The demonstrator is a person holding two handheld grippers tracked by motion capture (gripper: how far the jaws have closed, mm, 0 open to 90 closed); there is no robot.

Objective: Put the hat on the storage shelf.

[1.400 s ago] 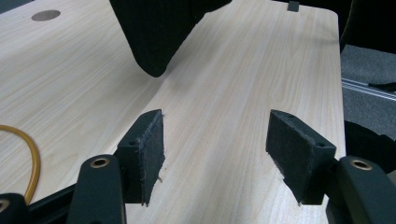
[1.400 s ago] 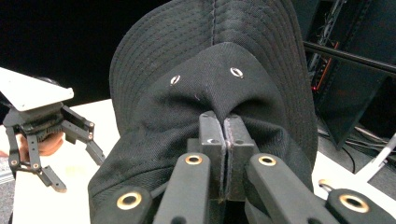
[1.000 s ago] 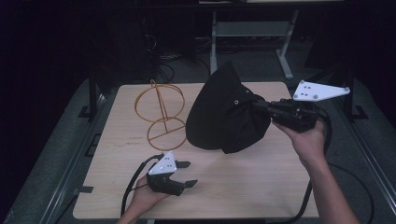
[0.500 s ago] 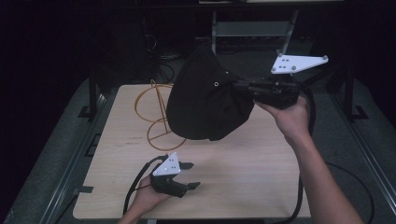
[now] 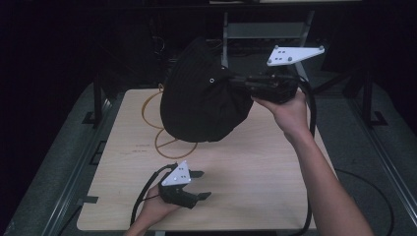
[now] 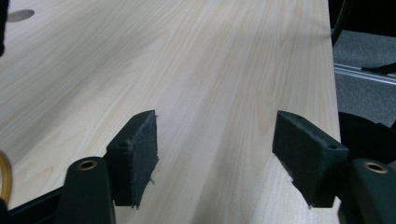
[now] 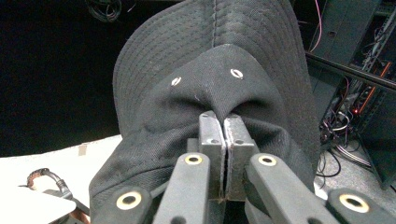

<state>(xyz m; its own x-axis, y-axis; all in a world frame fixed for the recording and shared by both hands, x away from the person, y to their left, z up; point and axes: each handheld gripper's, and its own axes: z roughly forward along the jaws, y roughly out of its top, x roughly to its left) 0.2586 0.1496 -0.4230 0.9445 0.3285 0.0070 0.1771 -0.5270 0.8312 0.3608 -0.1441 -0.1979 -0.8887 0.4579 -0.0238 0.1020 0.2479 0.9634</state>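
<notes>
Closest to the person, the left gripper [image 5: 196,186] sits low over the front edge of the light wood desk [image 5: 255,162], held in the left hand [image 5: 156,209], fingers [image 6: 135,156] spread wide with nothing between them, just bare woodgrain showing in the left gripper view. Further back, the right gripper [image 5: 236,81] is lifted up off the desk in the right hand [image 5: 290,110], grey plate on top. Its fingers [image 7: 210,140] are pinched tight on the crown fabric of a black bucket hat [image 5: 204,101], so the hat hangs in the air, brim toward the far side. Behind and under the hat there's a yellow wire stand [image 5: 164,140] on the desk, partly hidden by it
</notes>
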